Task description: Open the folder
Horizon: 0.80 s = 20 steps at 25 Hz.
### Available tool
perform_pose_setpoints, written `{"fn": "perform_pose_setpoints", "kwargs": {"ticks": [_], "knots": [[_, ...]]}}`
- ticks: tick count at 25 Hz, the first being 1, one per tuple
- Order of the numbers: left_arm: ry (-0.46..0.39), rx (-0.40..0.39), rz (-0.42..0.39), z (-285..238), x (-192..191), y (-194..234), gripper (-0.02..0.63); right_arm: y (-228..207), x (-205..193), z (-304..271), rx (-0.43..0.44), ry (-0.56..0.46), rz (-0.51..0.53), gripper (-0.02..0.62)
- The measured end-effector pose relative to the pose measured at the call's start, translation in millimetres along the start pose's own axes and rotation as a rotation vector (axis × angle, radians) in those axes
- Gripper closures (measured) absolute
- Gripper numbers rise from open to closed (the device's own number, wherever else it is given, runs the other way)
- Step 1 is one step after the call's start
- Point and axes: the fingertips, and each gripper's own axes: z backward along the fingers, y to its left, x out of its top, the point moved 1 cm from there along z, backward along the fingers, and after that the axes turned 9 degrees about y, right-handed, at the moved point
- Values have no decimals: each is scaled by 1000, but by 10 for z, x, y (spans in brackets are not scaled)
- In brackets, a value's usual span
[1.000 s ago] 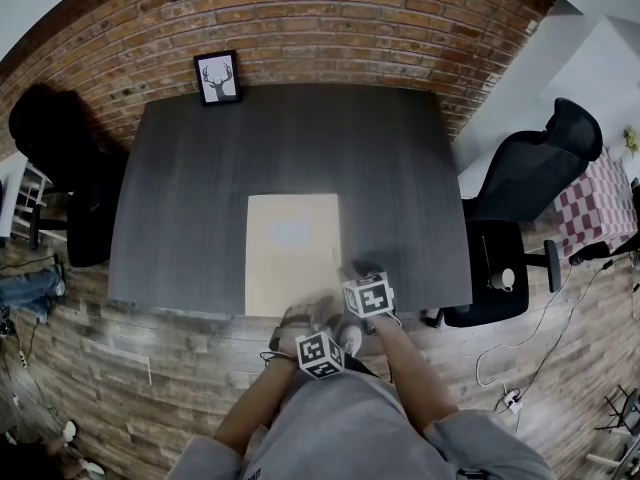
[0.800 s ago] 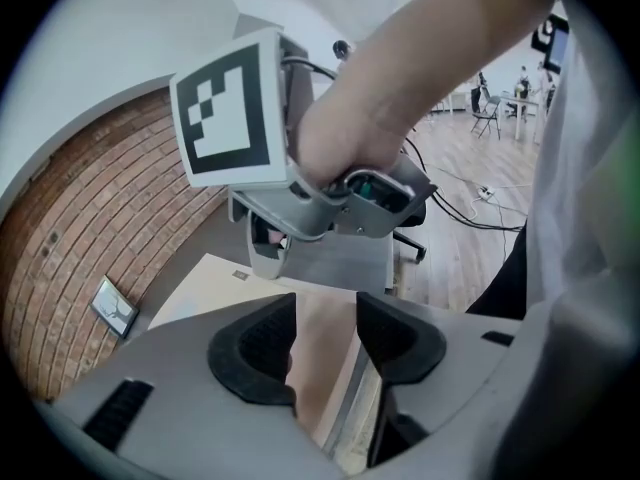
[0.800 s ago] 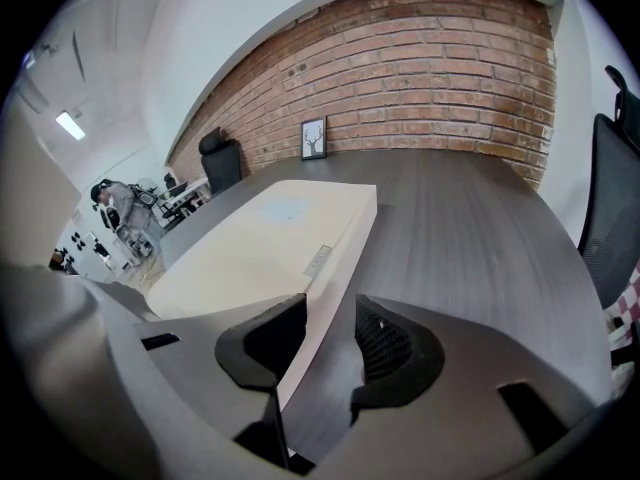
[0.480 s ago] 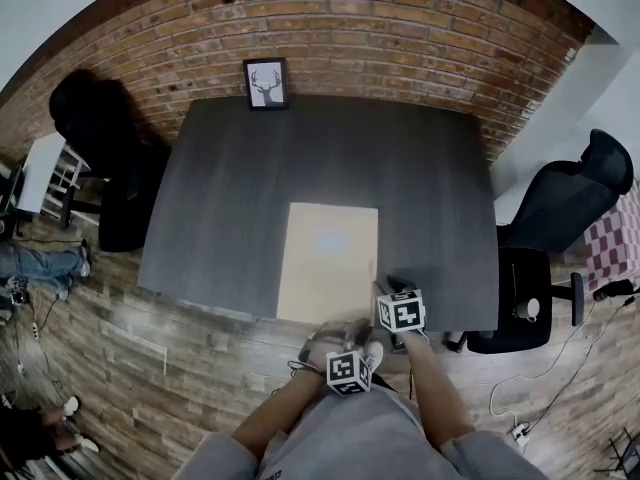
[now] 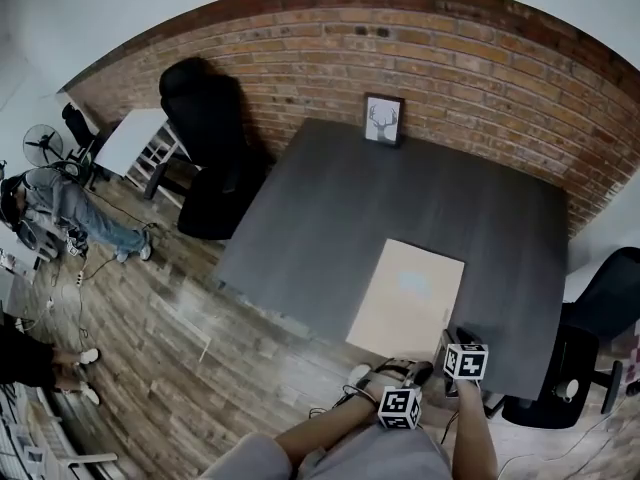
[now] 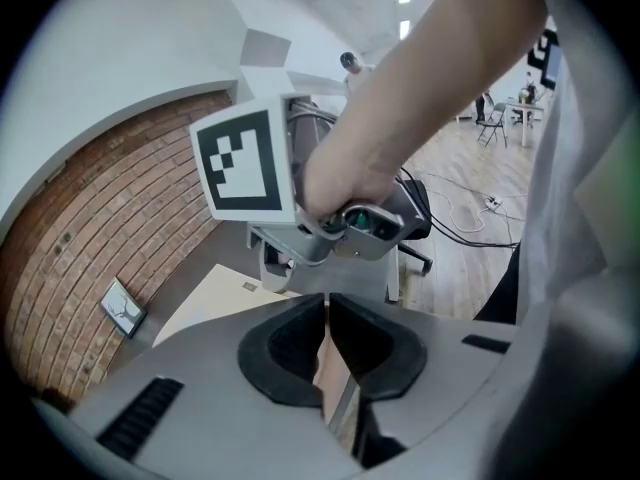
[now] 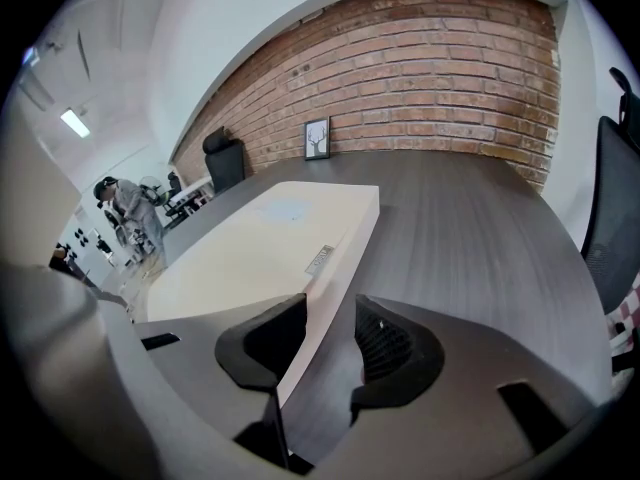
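A closed beige folder lies flat on the dark grey table, near its front edge. My left gripper is at the folder's near edge; its jaws are closing, almost together, with a thin beige strip of the folder's edge pinched between them. My right gripper stands at the folder's near right corner. Its jaws are apart, and the folder's right edge runs between the pads without being pressed. From the left gripper view, the right gripper's marker cube and the hand holding it are close ahead.
A framed deer picture leans on the brick wall at the table's far edge. A black chair stands left of the table, another office chair at the right. A person stands far left on the wooden floor near a white shelf.
The head view has swung left, so table and folder now sit to the right. Both grippers stay at the folder's near edge, the left one drawn slightly closer to it.
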Motion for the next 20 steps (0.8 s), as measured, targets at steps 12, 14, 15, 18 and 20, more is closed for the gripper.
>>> {"fn": "perform_pose_setpoints", "kwargs": {"ticks": [12, 14, 15, 18, 20], "knots": [[-74, 80, 112, 312, 33, 266, 601, 82, 25, -32, 5, -3, 9, 468], [-98, 105, 138, 395, 70, 365, 601, 90, 35, -29, -1, -2, 18, 468], [-111, 116, 157, 442, 79, 420, 601, 98, 41, -32, -2, -3, 21, 468], [-140, 153, 212, 600, 65, 537, 601, 132, 41, -62, 3, 2, 31, 469], [-156, 180, 249, 706, 48, 609, 601, 137, 46, -72, 5, 5, 40, 468]]}}
